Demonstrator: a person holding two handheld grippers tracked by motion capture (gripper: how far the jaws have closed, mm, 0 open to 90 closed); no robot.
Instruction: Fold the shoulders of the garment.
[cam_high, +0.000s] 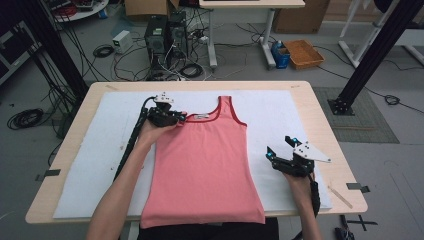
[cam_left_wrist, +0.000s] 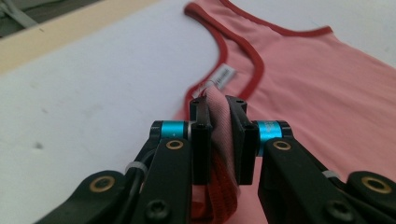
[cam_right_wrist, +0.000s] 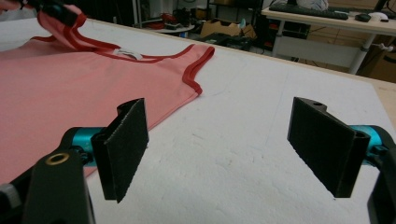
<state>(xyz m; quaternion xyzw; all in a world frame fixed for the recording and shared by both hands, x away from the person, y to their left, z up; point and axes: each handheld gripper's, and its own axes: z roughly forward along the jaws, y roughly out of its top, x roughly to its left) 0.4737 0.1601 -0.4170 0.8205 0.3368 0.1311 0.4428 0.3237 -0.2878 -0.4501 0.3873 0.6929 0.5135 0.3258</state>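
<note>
I have the left gripper (cam_left_wrist: 218, 122) clamped on the left shoulder strap (cam_left_wrist: 218, 109) of the pink tank top (cam_high: 202, 165), with the ribbed fabric bunched between its jaws and raised off the surface. The garment lies flat, front up, on the white mat (cam_high: 90, 165) at the centre of the table (cam_high: 75, 97), hem toward me. The right gripper (cam_high: 280, 152) sits on the mat just beside the top's right edge, jaws wide apart and holding nothing.

Procedure for the fold, as I judge it:
1. Keep the clamp firm; the strap is narrow and could slip.
2. Carry the strap low across the body, so the fabric rolls instead of dragging.
3. Pin the right side with the free gripper if the garment shifts.

I cannot tell from the left gripper view whether one layer or two are pinched.
</note>
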